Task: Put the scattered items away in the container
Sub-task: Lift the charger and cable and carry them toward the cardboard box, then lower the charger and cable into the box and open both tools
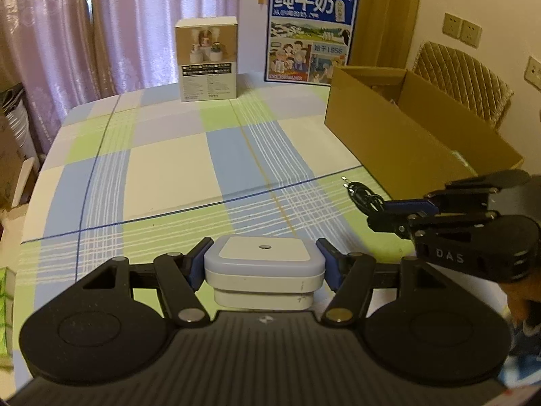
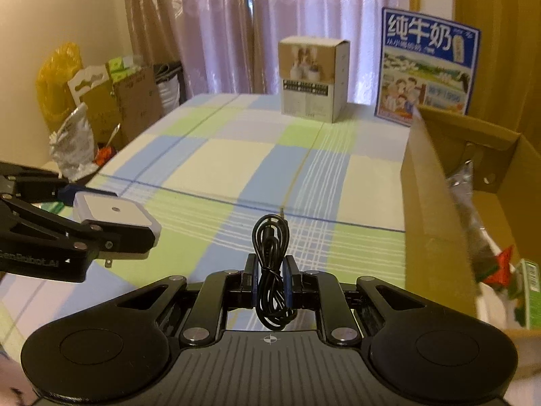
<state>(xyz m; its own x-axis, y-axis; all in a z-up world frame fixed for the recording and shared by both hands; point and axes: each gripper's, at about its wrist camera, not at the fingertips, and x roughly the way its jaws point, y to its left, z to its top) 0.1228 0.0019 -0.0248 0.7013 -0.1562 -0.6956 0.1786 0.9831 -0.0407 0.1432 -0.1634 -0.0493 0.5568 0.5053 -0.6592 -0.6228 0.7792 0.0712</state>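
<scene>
My left gripper [image 1: 264,264] is shut on a white square plug adapter [image 1: 264,272] and holds it above the checked tablecloth; the adapter also shows in the right wrist view [image 2: 115,215]. My right gripper [image 2: 270,279] is shut on a coiled black audio cable [image 2: 271,270], held above the table; the cable also shows in the left wrist view [image 1: 363,196]. The open cardboard box [image 1: 389,135] stands on the table's right side, close to the right gripper. Inside the box [image 2: 436,203] lie a shiny wrapper, a red item and a green carton.
A small product carton [image 1: 208,59] and a blue milk carton panel [image 1: 311,34] stand at the table's far edge. Bags and boxes [image 2: 101,101] stand on the floor to the left. A chair back [image 1: 463,81] is behind the cardboard box.
</scene>
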